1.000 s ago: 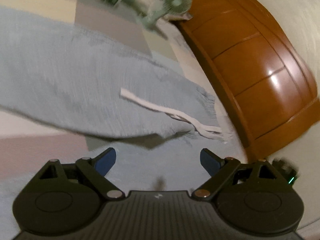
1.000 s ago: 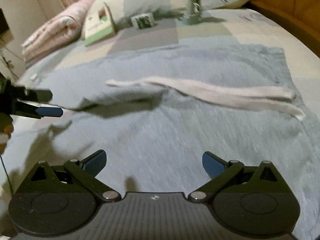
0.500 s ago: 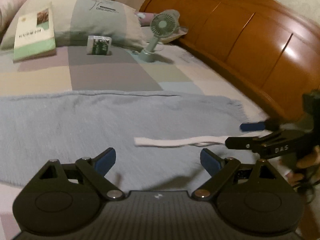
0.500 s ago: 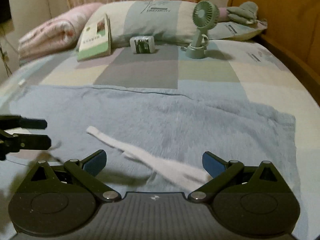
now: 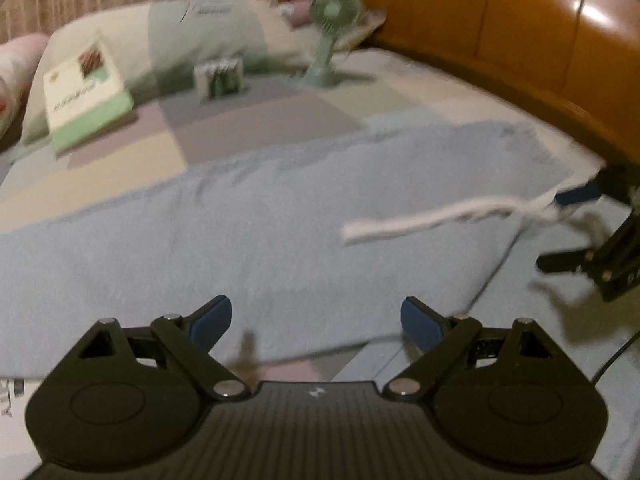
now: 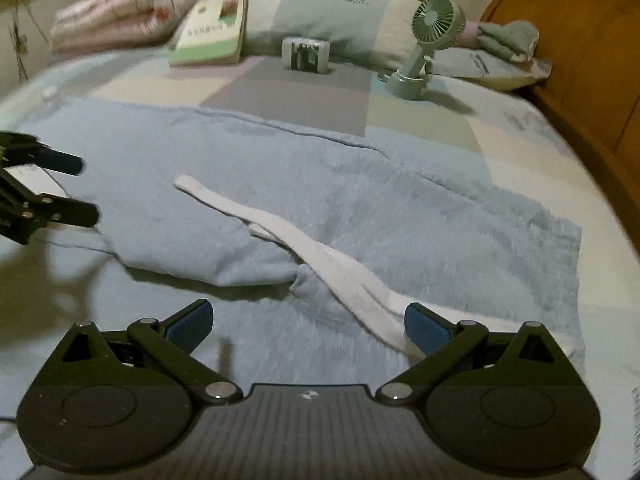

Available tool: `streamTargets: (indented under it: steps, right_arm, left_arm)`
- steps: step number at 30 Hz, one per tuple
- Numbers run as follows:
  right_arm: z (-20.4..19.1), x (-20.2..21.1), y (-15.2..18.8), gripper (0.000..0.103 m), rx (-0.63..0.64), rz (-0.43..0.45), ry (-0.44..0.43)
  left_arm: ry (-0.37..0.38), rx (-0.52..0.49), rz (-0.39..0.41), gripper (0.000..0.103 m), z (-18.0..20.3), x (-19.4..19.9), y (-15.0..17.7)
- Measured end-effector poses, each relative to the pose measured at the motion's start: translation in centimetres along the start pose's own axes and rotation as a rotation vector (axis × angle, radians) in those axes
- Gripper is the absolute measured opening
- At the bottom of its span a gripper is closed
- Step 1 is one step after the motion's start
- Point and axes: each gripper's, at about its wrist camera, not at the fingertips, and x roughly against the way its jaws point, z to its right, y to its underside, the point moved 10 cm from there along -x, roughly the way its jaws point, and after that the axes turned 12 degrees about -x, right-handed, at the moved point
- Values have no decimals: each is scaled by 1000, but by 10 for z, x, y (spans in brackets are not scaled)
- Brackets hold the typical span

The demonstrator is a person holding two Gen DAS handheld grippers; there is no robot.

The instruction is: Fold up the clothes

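Two hand-held grippers over a bed, both with blue-padded fingers spread wide and nothing between them. Left gripper [image 5: 316,320] hovers low above the near edge of a pale blue fleecy garment [image 5: 260,216], which lies spread flat across the patchwork bedspread [image 5: 264,120] in grey, cream and pale green blocks. Right gripper [image 6: 308,322] sits over the same garment's right end; in the left wrist view it shows at the far right edge [image 5: 576,232], jaws apart, upper blue pad just beside the end of the white drawstring. White flat drawstring [image 6: 304,256] runs diagonally across the blue cloth, its near end passing just beside the right gripper's right finger [image 6: 424,328]; contact cannot be told. A fold of the garment [image 6: 208,248] lies turned over at the near left, casting a shadow on the cloth beneath. In the right wrist view the left gripper [image 6: 68,188] appears at the left edge, fingers parted. Far side of the bed: a green-and-white book [image 6: 216,32] leaning on a large pale pillow [image 6: 340,8], a small white box with dark print [image 6: 306,54], a mint-green desk fan on a round base [image 6: 424,48], a rolled pink quilt [image 6: 128,8] at far left. Polished orange-brown wooden headboard [image 5: 500,40] along the right. Left view is motion-blurred.
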Motion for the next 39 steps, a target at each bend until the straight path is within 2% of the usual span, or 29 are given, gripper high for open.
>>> streamTargets:
  steps: [5,8,10,14,18,23,26,30,33,39]
  right_arm:
    - [12,10,-12,103,-62,2,-86]
    - [0,0,-29,103,-58,-21,-214]
    - [-10,-18,-43,103,-74,-55,-294]
    - [-26,-52,-57,103,-65,-119,-344]
    - [-42,-59,-48,103,-80,-234,-443]
    - [-61,-20,-27,103,-56,-296,-567]
    - [-73,6,-5,103,-41,-345,-610]
    - [-85,27,33,103,-36,-420,-615]
    - [-91,38,54,103,-16,-441,-595]
    - [-116,49,72,103,30,-441,-574]
  left_arm:
    - [22,-30,59,92,23,9,-19]
    - [21,-21,74,92,30,14,-20]
    - [11,-2,76,92,29,21,-17]
    - [-14,35,61,92,23,34,-4]
    - [-43,77,44,92,11,45,13]
    - [-59,135,37,92,-2,55,29]
    - [-65,143,27,92,-3,59,36]
    - [-69,141,30,92,-1,67,41]
    - [-77,140,28,92,-1,72,43]
    - [-81,141,5,92,0,84,57]
